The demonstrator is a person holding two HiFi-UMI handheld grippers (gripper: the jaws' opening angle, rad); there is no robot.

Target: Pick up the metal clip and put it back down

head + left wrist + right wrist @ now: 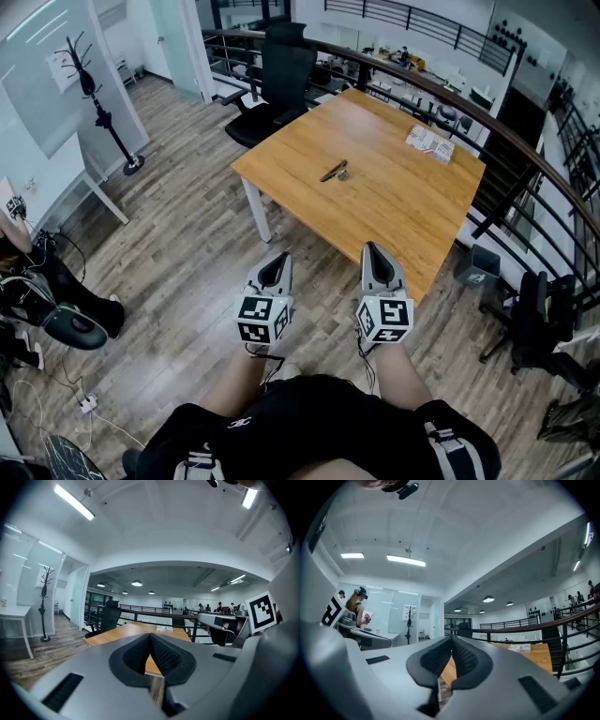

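— While you stand back from the wooden table point(394, 216), where is the metal clip point(335, 172)?

— It lies flat near the middle of the tabletop, with nothing touching it, well apart from both my grippers. A printed packet point(430, 143) sits near the tabletop's right-hand corner. A black office chair point(277, 80) stands at the far left edge.

— And the grippers?

— I hold them side by side over the plank floor point(187, 244), just short of the table's near edge. My left gripper point(277, 262) has its jaws pressed together with nothing between the pads. My right gripper point(374, 253) is the same, its pads meeting and empty.

— Anything else in frame?

— A black coat stand point(101, 111) on the floor at left, beside a glass partition, well away from the table.
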